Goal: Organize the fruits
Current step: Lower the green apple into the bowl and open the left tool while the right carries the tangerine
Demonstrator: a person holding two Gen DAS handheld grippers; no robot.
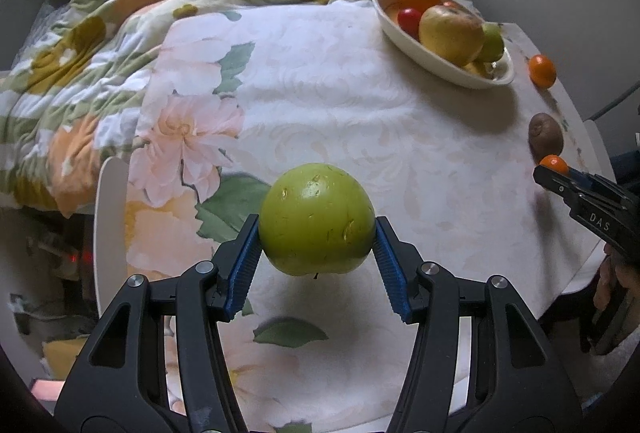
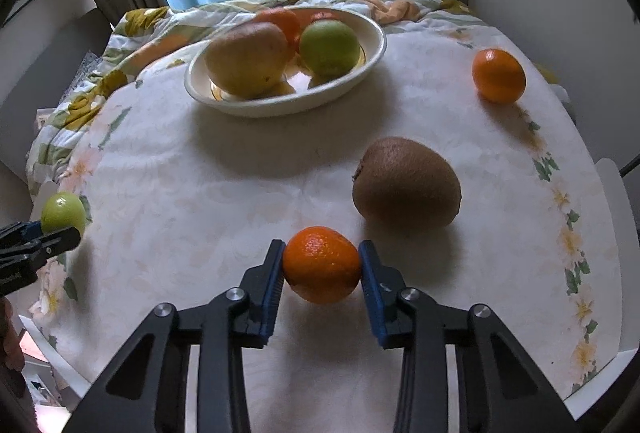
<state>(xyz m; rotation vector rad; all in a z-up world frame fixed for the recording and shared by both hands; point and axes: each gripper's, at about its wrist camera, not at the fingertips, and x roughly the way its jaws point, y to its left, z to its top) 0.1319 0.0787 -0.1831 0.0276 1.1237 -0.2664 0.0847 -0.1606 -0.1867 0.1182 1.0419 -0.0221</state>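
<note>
My left gripper is shut on a large green apple, held a little above the flowered tablecloth. In the right wrist view the same green apple shows at the far left edge. My right gripper is shut on a small orange mandarin resting low on the table; both blue pads press its sides. In the left wrist view that mandarin peeks out of the right gripper. A cream bowl at the back holds a yellow apple, a green apple and orange fruit.
A brown kiwi lies just right of the held mandarin. Another mandarin sits at the far right of the round table. A flowered quilt is bunched behind and left of the table. A chair back stands at its left edge.
</note>
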